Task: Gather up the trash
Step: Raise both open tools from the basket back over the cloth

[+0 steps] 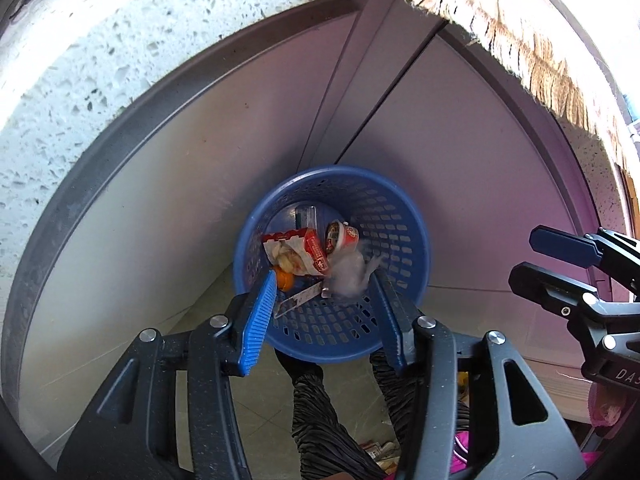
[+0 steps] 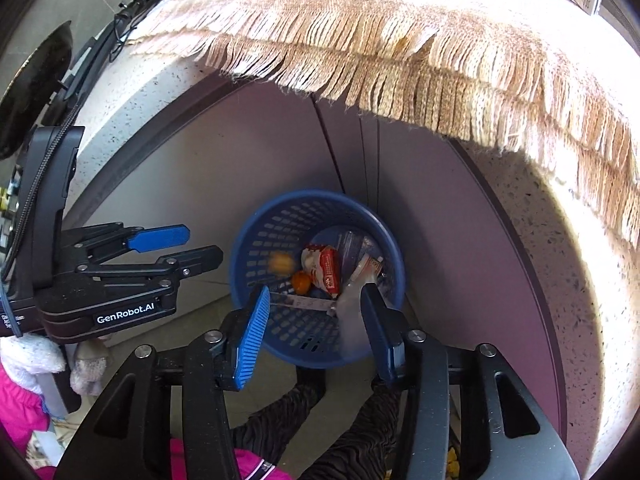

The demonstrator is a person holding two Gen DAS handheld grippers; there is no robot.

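A blue perforated basket (image 1: 400, 224) (image 2: 260, 236) stands on the floor against the cabinet. In it lie a red-and-white wrapper (image 1: 310, 250) (image 2: 326, 268), a paper cup (image 1: 340, 236), an orange (image 1: 286, 280) (image 2: 301, 282) and a silvery strip (image 1: 300, 300). My left gripper (image 1: 325, 280) hangs open over the rim, and a blurred white crumpled piece (image 1: 352, 276) is in the air between its fingers, untouched. My right gripper (image 2: 315, 292) is open above the basket too. A blurred yellowish lump (image 2: 280, 262) is in mid-air inside the basket, and a white blur (image 2: 350, 312) lies by the right finger.
Grey cabinet doors (image 1: 240, 160) rise behind the basket under a speckled stone counter (image 1: 100, 60). A fringed beige mat (image 2: 400, 60) hangs over the counter edge. A person's legs in dark striped trousers (image 1: 312, 400) and a pink garment (image 2: 20, 408) are below.
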